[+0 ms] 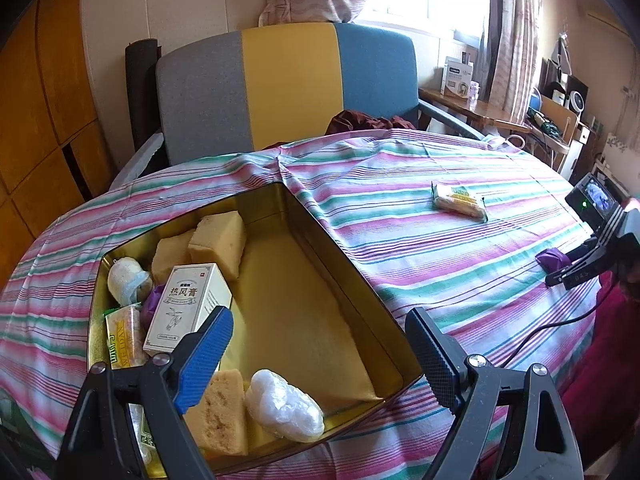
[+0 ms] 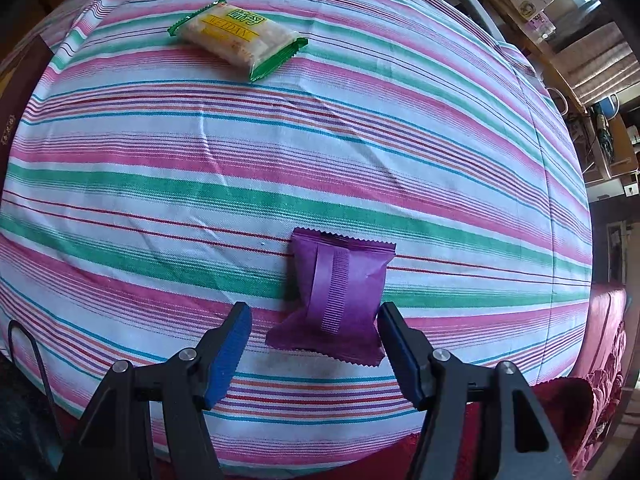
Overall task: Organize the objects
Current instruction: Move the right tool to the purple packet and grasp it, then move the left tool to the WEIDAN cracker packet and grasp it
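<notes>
A gold tin [image 1: 280, 264] lies open on the striped cloth and holds yellow sponge blocks [image 1: 218, 240], a white medicine box [image 1: 188, 304], a white plastic bundle [image 1: 284, 404] and other small packets. My left gripper [image 1: 320, 316] hangs open above the tin with nothing between its fingers. A purple packet [image 2: 340, 292] lies flat on the cloth between the fingers of my right gripper [image 2: 315, 310]. Those jaws stand open, the right pad close to the packet's edge and the left pad apart from it. In the left wrist view, the right gripper [image 1: 560, 276] reaches the purple packet [image 1: 552, 258] at the far right.
A green-edged cracker packet [image 2: 240, 38] lies farther back on the cloth [image 2: 200, 168], also seen as the cracker packet [image 1: 460, 200] to the right of the tin. A grey, yellow and blue chair [image 1: 288, 84] stands behind the table. A red cloth [image 2: 592, 392] hangs at the near right edge.
</notes>
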Tool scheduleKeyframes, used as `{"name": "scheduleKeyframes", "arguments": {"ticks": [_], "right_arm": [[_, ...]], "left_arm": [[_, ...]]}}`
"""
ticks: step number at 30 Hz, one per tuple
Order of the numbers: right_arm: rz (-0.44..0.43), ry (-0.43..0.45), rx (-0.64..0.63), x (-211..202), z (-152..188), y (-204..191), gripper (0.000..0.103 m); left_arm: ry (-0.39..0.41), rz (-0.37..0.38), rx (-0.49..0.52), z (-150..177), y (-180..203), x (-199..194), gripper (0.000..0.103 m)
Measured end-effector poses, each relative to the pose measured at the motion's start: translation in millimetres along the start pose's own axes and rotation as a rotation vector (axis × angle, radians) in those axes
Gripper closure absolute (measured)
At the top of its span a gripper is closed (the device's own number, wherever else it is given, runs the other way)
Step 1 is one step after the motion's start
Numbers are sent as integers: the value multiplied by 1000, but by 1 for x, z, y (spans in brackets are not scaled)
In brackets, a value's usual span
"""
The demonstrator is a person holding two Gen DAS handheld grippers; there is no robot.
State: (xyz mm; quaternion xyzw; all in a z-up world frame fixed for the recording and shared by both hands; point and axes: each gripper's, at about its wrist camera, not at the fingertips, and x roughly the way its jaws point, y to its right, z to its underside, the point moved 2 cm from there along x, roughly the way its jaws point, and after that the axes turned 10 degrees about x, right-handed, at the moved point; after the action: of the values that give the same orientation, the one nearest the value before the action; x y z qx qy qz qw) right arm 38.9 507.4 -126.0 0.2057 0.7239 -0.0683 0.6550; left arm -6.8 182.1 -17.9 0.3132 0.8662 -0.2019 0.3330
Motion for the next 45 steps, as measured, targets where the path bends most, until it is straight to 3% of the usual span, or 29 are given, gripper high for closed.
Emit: {"name": "scheduleKeyframes", "arguments": {"ticks": [4,7,16,21,32,33,40,45], "right_arm": [[-3,1,11,-2,2,0,39],[-4,4,10,-4,4,-1,48],[-18,21,40,-13,7,-3,51],[-43,62,122,-24,1,4,51],[-227,86,416,-10,-35,13,51],[-233,91,426,0,-37,29,51],[-245,115,460,-2,-34,35,51],[-242,121,459,-2,-35,35,51]], "left_arm": [[-8,2,12,1,3,1,14],[-15,5,17,3,5,2,14],[-18,10,32,2,11,4,14],[-21,11,42,0,16,5,14],[-29,26,76,-9,31,11,14],[-29,28,80,-11,32,12,14],[-41,52,100,-22,45,22,14],[-68,127,67,-40,54,32,14]]}}
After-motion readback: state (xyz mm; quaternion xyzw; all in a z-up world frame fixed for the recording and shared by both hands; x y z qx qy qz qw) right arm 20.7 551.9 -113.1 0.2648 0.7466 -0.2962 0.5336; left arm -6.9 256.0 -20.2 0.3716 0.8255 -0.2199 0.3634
